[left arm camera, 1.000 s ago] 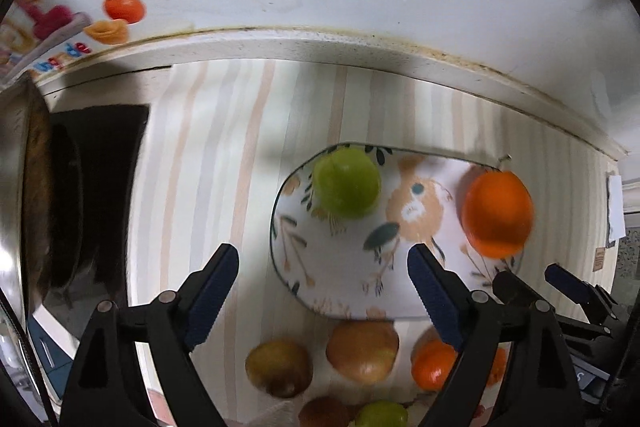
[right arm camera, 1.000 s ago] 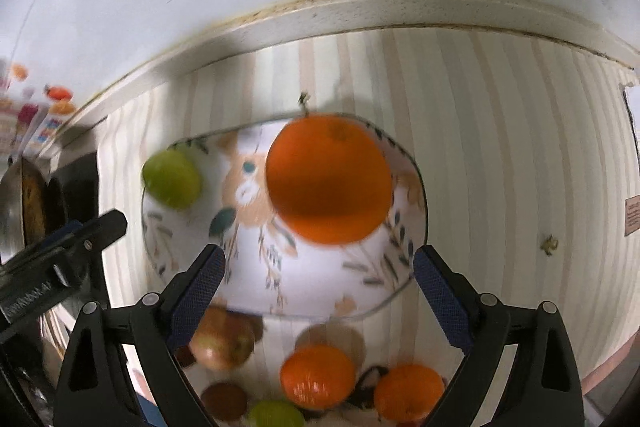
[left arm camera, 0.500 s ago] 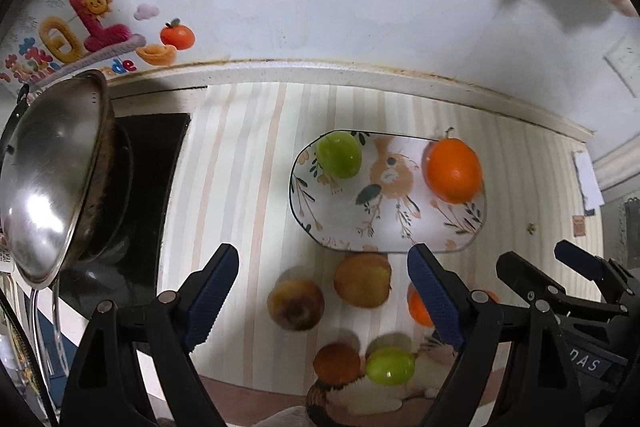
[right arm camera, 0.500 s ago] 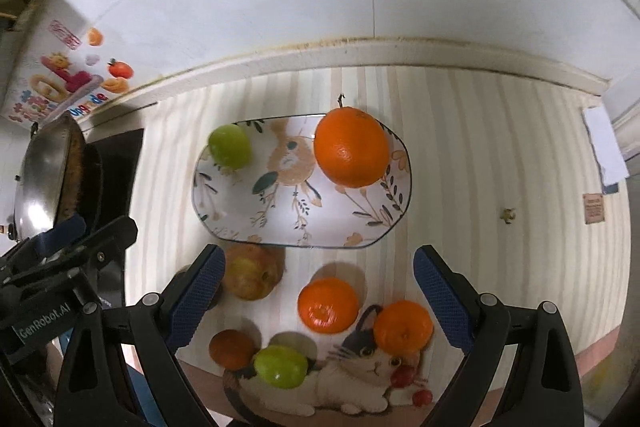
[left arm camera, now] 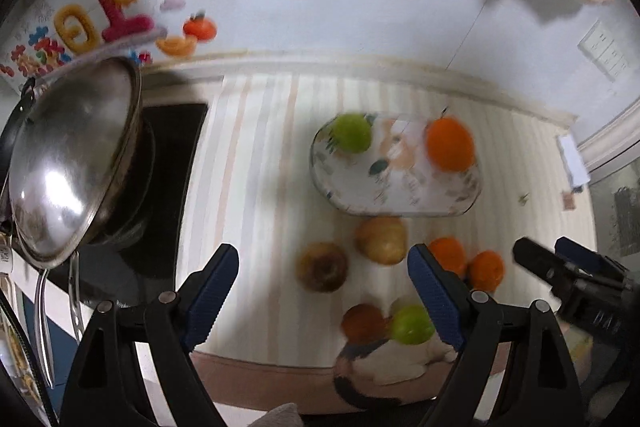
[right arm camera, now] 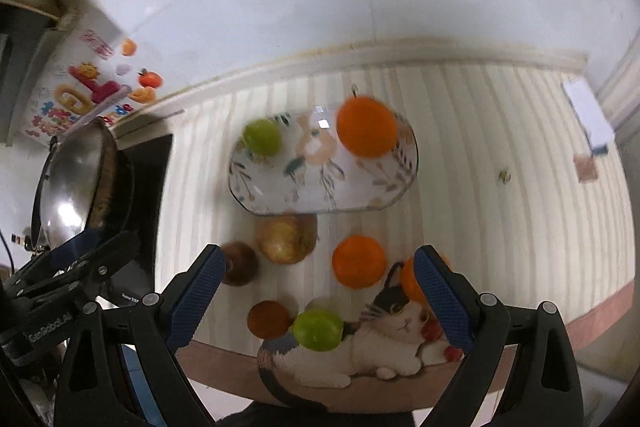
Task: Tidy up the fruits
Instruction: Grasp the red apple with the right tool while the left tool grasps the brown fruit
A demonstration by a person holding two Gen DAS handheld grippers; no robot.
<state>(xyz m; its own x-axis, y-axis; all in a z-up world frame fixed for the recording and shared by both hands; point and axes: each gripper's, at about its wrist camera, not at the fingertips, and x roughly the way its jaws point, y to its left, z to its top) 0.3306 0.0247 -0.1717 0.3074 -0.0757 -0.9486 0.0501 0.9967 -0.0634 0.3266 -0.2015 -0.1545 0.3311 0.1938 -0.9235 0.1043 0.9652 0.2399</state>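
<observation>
— So, what is over on the left?
— A shiny metal lid (right arm camera: 68,187) leaning on a dark pan, beside the stripy worktop (right arm camera: 500,227).
— And in the middle?
— A flowery plate (right arm camera: 320,187). Its long way runs left to right. A green fruit (right arm camera: 262,137) sits at its left end. A big orange (right arm camera: 367,127) sits at its right end, stem pointing to the wall.
— What lies near us?
— Two brownish apples (right arm camera: 286,239), a small brown fruit (right arm camera: 268,319) touching a green one (right arm camera: 318,329), and two oranges (right arm camera: 359,265), all off the plate.
— The grippers?
— The left hand-held gripper (left arm camera: 323,293) is spread wide, holding nothing. The right hand-held gripper (right arm camera: 316,295) is spread wide too.
</observation>
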